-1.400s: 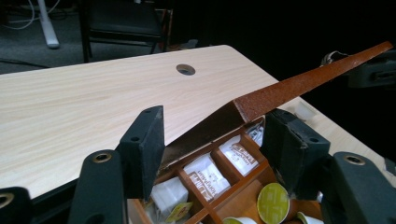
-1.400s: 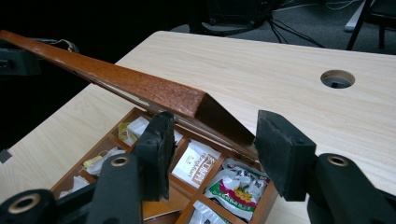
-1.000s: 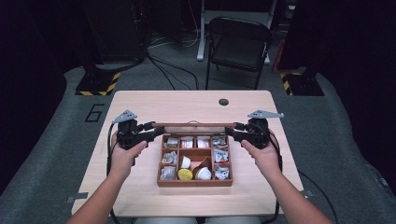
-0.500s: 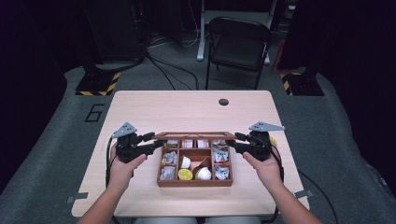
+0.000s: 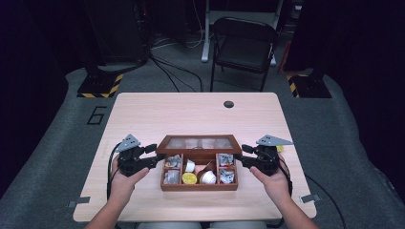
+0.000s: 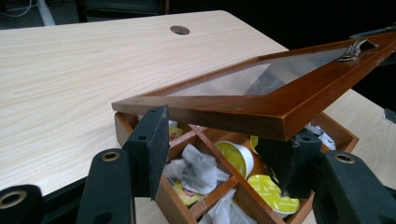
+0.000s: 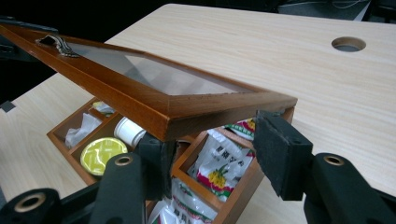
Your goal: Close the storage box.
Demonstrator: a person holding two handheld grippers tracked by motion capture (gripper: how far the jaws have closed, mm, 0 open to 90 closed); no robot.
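A wooden box [image 5: 199, 187] with compartments of tea bags and yellow-topped capsules sits near the table's front edge. Its glass-paned lid [image 5: 199, 143] hangs tilted over the rear compartments, hinged at the back. My left gripper [image 5: 155, 155] is shut on the lid's left side rail and my right gripper [image 5: 240, 157] on its right rail. In the left gripper view the lid [image 6: 243, 112] crosses between the jaws of the gripper [image 6: 219, 154]; in the right gripper view the lid [image 7: 154, 105] does so above the gripper [image 7: 217, 158]. Both pairs of jaws have just eased open slightly, with the rail still between them.
The light wooden table [image 5: 143, 119] has a round cable hole [image 5: 229, 104] at the far middle. A dark folding chair [image 5: 243, 43] stands beyond the table. A metal latch [image 6: 357, 46] sits on the lid's front rail.
Both hands have come toward the near edge and lower, and the lid has swung down from nearly upright to a slant over the box.
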